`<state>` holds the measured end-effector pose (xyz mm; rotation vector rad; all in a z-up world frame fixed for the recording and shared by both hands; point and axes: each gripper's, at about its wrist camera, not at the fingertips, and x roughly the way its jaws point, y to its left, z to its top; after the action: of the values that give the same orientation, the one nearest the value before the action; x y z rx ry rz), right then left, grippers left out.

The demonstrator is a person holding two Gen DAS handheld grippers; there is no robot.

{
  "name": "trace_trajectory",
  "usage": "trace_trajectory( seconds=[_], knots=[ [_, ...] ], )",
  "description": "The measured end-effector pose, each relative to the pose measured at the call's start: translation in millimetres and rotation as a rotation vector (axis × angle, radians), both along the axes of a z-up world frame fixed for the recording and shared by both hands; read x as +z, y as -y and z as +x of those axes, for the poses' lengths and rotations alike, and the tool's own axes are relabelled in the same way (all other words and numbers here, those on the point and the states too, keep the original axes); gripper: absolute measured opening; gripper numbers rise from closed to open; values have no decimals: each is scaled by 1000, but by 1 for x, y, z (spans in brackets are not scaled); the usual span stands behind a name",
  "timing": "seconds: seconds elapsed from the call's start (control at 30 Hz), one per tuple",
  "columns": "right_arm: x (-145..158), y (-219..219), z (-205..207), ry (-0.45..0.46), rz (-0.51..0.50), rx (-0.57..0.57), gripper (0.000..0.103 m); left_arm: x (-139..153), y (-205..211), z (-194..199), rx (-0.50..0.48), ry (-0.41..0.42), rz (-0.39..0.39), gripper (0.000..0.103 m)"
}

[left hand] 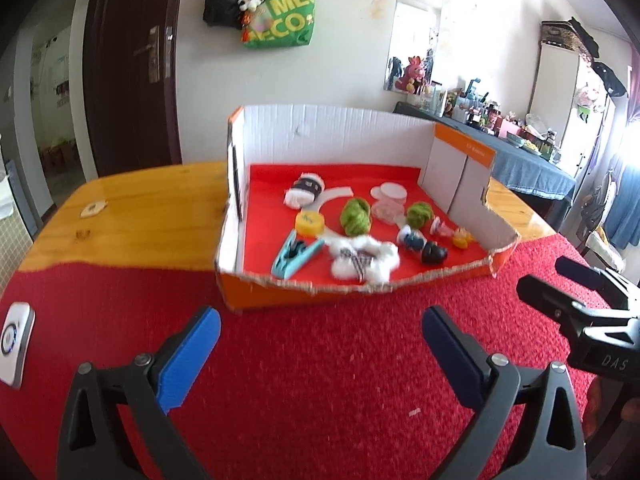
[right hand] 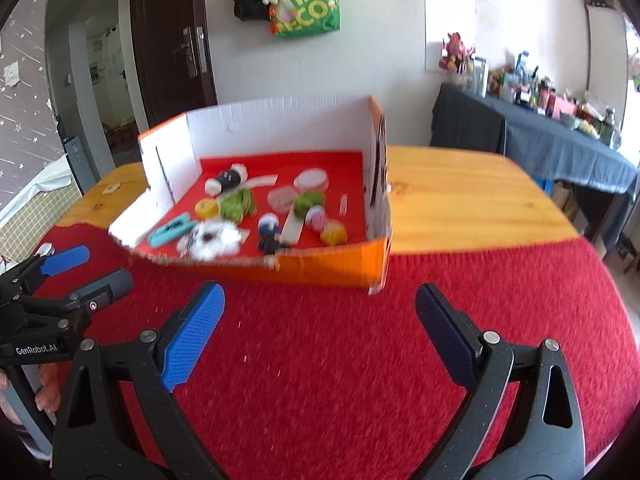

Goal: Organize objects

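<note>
Both tools, left tool (left hand: 320, 334) and right tool (right hand: 318, 312), hang wide open and empty over the red cloth (left hand: 320, 380), small items all sitting inside the cardboard box (left hand: 400, 128) on the bench (left hand: 140, 196); sorting either pending or finished.

Box (left hand: 460, 160) ahead of you on the mat (left hand: 320, 360), clip (left hand: 296, 256) inside at its left, table (left hand: 140, 216) beneath everything.

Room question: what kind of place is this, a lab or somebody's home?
Most likely a lived-in home: bags hang on the wall, a side table is crowded with bottles, and a wooden table holds a box.
</note>
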<state>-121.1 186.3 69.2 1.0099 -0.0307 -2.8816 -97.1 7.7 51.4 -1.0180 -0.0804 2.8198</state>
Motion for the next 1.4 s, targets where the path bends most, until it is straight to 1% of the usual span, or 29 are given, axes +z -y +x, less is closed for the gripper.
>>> trace_trajectory(
  seconds=[0.2,0.37,0.5,0.6,0.67,0.73,0.8,1.4],
  knots=[
    [-19,8,-2,82,27,-5,98,-17,0,1,27,73,-5,103],
    [-33,14,-7,145,96,-34,98,-33,-2,-3,73,144,-59,103],
    [-43,12,-14,195,118,-60,98,-44,-2,-8,80,199,-61,103],
    [-50,7,-19,242,97,-73,98,-46,-3,-9,84,203,-82,103],
    [-51,4,-21,251,81,-79,99,-47,-5,-9,87,204,-97,103],
    [-53,4,-22,257,86,-84,101,-48,-6,-9,92,205,-102,103],
    [-53,5,-22,260,88,-91,103,-48,-5,-11,94,207,-100,103],
    [-54,5,-22,260,86,-98,103,-49,-6,-17,99,207,-104,103]
  ],
)
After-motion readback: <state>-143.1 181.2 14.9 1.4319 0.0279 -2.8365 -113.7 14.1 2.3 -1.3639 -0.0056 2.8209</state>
